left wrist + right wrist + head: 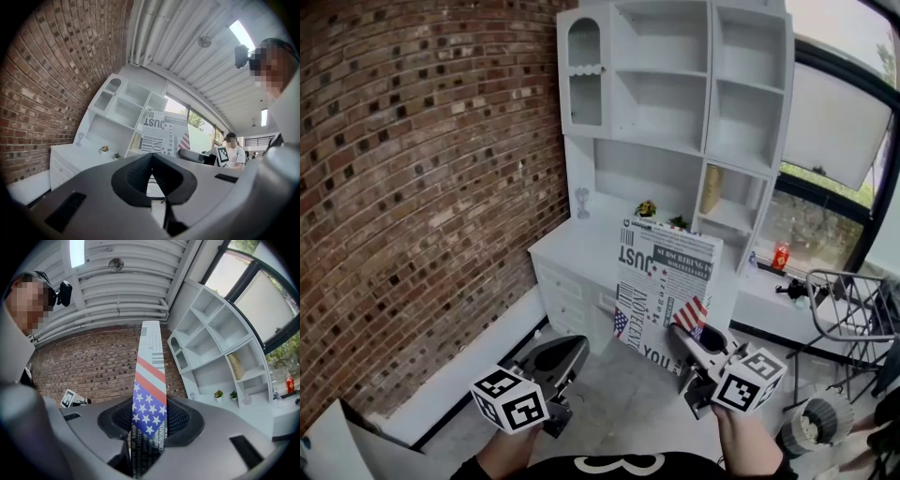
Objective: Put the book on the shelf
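Note:
The book (666, 281), a large flat one printed with black-and-white type and a US flag, stands upright in front of the white shelf unit (675, 103). My right gripper (680, 333) is shut on its lower edge. In the right gripper view the book's spine (149, 394) rises between the pads of the right gripper (149, 420). My left gripper (572, 352) hovers low at the left, apart from the book, shut with nothing in it. From the left gripper (151, 161) the book (164, 133) shows ahead and to the right.
A brick wall (412, 187) runs along the left. The white desk counter (581, 248) carries small plants (647, 208). A yellowish book (711, 190) stands in one shelf compartment. A wire rack (853, 309) and a bin (814, 422) are at the right, by the window.

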The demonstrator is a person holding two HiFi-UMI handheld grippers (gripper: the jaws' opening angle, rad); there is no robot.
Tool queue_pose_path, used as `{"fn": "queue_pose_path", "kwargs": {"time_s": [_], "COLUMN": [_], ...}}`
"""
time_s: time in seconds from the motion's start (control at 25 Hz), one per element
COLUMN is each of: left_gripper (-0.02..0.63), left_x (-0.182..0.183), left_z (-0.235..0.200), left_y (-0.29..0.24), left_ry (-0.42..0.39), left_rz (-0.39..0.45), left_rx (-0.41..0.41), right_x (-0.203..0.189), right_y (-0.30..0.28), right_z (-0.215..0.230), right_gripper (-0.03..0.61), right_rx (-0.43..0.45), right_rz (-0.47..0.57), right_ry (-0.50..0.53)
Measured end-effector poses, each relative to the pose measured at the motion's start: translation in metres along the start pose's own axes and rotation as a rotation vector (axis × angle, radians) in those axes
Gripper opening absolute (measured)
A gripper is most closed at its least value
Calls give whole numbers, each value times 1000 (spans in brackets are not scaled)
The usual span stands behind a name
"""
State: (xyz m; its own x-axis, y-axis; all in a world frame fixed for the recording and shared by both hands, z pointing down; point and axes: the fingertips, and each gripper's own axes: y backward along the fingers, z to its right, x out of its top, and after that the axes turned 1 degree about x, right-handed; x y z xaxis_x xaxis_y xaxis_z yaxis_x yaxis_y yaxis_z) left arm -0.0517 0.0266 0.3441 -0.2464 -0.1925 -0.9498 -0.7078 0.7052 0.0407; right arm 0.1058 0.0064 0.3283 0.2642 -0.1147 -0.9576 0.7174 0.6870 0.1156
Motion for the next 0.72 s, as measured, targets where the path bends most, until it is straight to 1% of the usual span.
{"fn": "queue_pose_path", "kwargs": {"time_s": [0.16, 0.36, 0.72], "left_gripper": [0, 0, 0], "left_x": [0, -9, -10], "left_z": [-5, -7, -24], "left_y": [9, 15, 15], "left_ry": [6, 15, 16], "left_rz": [-7, -26, -23], "left_rx": [-20, -42, -48], "right_x": [-4, -10, -12], "right_y": [2, 9, -2], "right_z": [-7, -10, -4], "right_gripper": [156, 156, 156], "right_rx": [-32, -67, -82], "right_rz": [14, 29, 48], "right_ry": [-7, -10, -16]}}
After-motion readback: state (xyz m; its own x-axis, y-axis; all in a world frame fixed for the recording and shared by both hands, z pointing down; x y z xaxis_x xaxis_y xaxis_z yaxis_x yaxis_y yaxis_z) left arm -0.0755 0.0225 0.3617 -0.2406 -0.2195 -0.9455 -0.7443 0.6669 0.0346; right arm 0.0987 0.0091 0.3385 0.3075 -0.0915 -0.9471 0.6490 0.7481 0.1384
